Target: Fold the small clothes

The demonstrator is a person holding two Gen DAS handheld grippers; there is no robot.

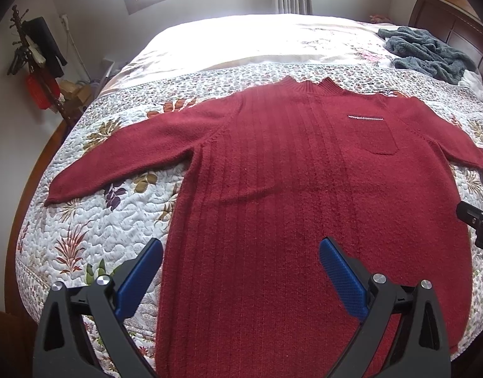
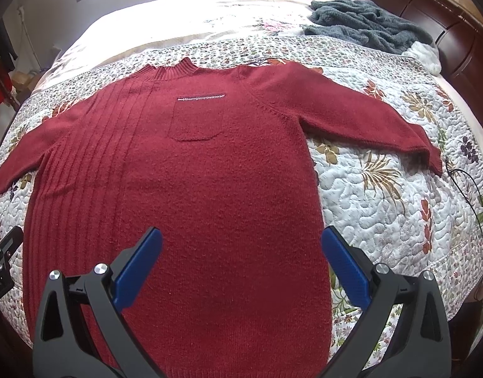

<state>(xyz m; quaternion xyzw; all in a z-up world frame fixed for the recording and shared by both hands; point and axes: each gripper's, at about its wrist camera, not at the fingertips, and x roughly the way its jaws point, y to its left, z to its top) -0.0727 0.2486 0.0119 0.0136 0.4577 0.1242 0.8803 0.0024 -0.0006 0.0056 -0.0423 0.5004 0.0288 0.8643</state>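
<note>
A dark red knit sweater (image 1: 304, 173) lies flat and face up on a floral quilt (image 1: 93, 226), collar away from me, both sleeves spread out to the sides. It has a chest pocket (image 2: 195, 118) with a pale stitched trim. My left gripper (image 1: 241, 252) hovers open over the sweater's lower left part, its blue pads wide apart with nothing between them. My right gripper (image 2: 241, 242) is open too, above the sweater (image 2: 209, 189) near its lower right side. The right gripper's black body (image 1: 477, 223) shows at the edge of the left wrist view.
A crumpled grey fleece blanket (image 2: 364, 23) lies at the far right of the bed by the dark wooden headboard (image 2: 430, 9). A coat stand (image 1: 36, 56) with hanging items is left of the bed. A thin black cable (image 2: 476, 195) crosses the quilt's right side.
</note>
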